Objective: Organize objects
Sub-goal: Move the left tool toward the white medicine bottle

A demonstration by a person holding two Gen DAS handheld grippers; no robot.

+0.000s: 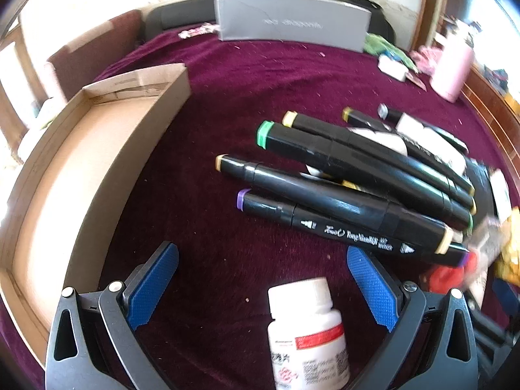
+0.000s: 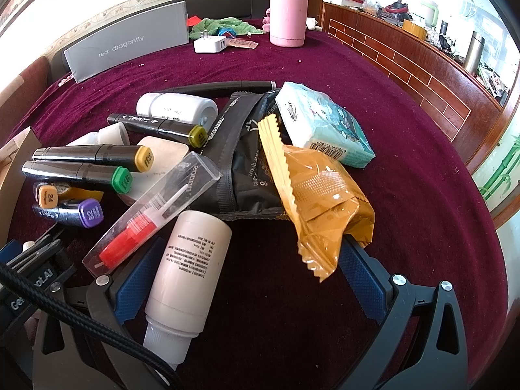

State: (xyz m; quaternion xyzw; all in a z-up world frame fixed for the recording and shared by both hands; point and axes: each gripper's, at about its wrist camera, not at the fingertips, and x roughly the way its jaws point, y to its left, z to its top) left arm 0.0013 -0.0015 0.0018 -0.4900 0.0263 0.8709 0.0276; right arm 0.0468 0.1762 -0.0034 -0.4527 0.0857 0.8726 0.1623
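Several black markers (image 1: 341, 191) with coloured caps lie in a pile on the maroon cloth, right of an open cardboard box (image 1: 81, 175). My left gripper (image 1: 263, 279) is open, with a white bottle (image 1: 305, 338) lying between its fingers, untouched. My right gripper (image 2: 247, 276) is open around another white bottle (image 2: 188, 273) lying on the cloth. Beyond it lie a clear case with a red tube (image 2: 152, 217), a yellow snack packet (image 2: 318, 201), a black pouch (image 2: 247, 149), a tissue pack (image 2: 325, 123) and the markers (image 2: 84, 169).
A grey box (image 2: 130, 40) stands at the table's far edge, with a white charger (image 2: 209, 45), a green cloth (image 2: 224, 26) and a pink flask (image 2: 289, 9) nearby. A brick-pattern counter (image 2: 406, 52) runs along the right. The left gripper's body (image 2: 29, 279) shows at lower left.
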